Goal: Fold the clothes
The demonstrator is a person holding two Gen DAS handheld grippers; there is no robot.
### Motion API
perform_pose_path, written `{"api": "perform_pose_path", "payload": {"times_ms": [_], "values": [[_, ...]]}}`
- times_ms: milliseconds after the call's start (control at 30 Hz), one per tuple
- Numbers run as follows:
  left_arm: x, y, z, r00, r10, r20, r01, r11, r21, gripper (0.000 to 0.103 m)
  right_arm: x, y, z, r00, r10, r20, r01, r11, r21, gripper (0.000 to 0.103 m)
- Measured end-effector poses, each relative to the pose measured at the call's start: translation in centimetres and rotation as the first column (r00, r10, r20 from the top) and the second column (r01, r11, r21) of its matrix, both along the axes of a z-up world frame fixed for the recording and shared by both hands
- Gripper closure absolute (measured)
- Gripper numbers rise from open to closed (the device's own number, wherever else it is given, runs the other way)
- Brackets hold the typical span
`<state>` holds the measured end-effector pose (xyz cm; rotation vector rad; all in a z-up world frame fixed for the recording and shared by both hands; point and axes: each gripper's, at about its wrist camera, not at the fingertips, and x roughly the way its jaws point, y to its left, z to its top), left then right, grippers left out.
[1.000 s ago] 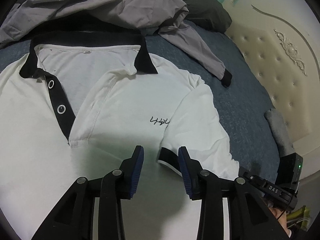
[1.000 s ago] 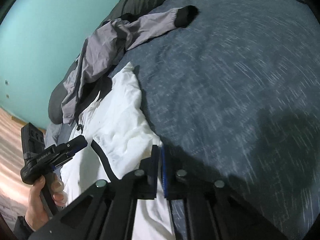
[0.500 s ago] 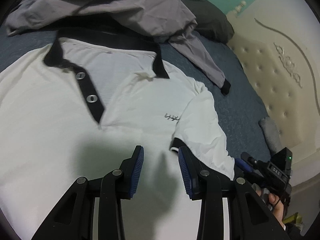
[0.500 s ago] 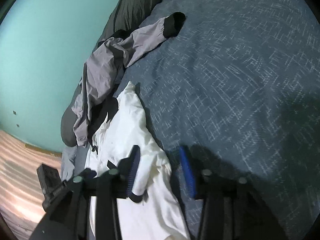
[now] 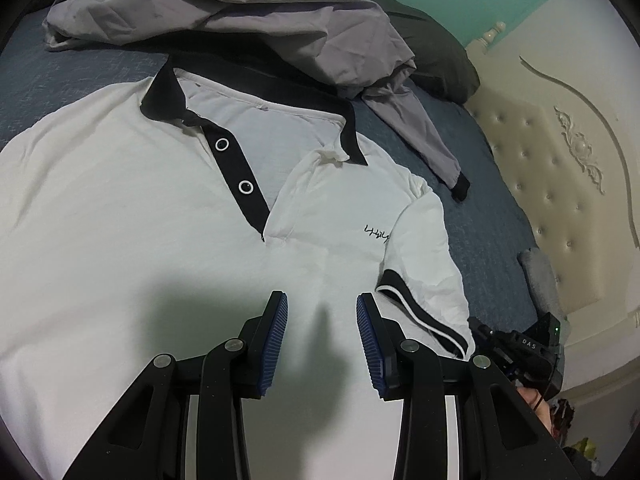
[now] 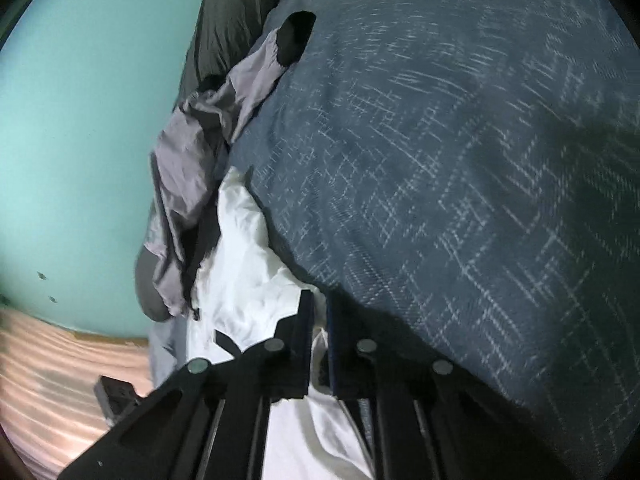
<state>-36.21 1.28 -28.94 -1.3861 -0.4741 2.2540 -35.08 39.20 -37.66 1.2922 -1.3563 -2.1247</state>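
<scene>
right gripper (image 6: pixel 318 308) jaws closing on white polo shirt (image 6: pixel 248 280) edge; left gripper (image 5: pixel 322 312) spread, empty.

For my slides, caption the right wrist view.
Right gripper closing on the white polo shirt's edge on the blue bedspread.

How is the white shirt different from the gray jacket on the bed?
The white polo shirt lies spread flat; the gray jacket is a crumpled heap. The polo shirt has short sleeves with black bands; the jacket has a long sleeve with a black cuff. Both lie on the blue bedspread.
</scene>
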Motion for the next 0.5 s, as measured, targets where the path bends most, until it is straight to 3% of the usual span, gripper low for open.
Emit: {"api": "perform_pose_path", "payload": {"times_ms": [500], "values": [[0.3, -3.7, 0.4, 0.998, 0.066, -0.009, -0.066, 0.998, -0.008, 0.063, 1.0, 0.8, -1.1, 0.996, -0.086, 0.023, 0.088, 0.992, -0.095, 0.097]]}}
